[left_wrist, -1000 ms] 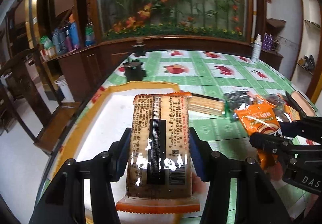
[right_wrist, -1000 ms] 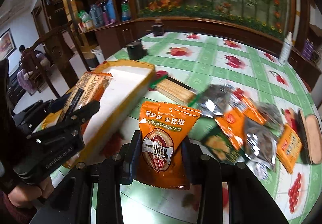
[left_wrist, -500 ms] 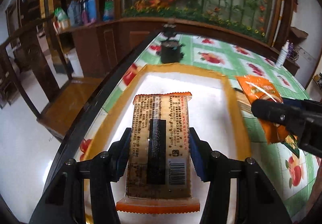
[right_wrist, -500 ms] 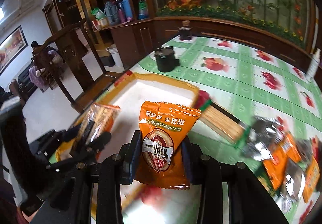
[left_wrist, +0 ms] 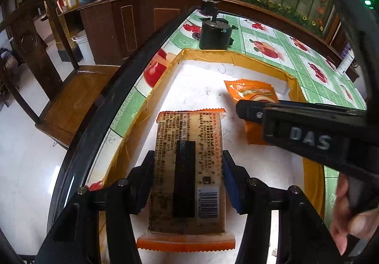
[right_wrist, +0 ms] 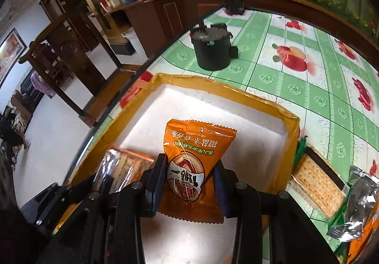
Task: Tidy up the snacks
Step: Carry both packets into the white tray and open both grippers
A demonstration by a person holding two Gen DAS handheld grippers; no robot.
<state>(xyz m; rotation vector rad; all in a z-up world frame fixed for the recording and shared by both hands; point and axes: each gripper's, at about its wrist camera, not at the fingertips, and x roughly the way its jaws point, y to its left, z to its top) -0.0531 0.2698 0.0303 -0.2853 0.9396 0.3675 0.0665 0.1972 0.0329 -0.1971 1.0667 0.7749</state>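
Your table carries a green-and-white checked cloth printed with red fruit; its dark rim curves past a wooden chair on the left. On the cloth sits your tray, white inside with a tape-wrapped orange-yellow rim, at the table's near-left edge. Both of your grippers are over its white floor.

Your left gripper is pinching a cracker packet, pads pressed on its two long sides. The packet is clear-fronted, with a black stripe, a barcode and orange crimped ends, and it lies lengthwise along the fingers above the near part of the tray. Whether it touches the floor cannot be told.

Your right gripper is clamped on an orange bag, wide top end forward, over the middle of the tray and to the right of the cracker packet. In the left wrist view that gripper's body crosses from the right, marked "DAS", with your right hand on its grip.

Beyond the tray's far rim stands a black pot. Right of the tray, on the cloth, lie a second cracker pack with a green end and a silver packet just beside it.
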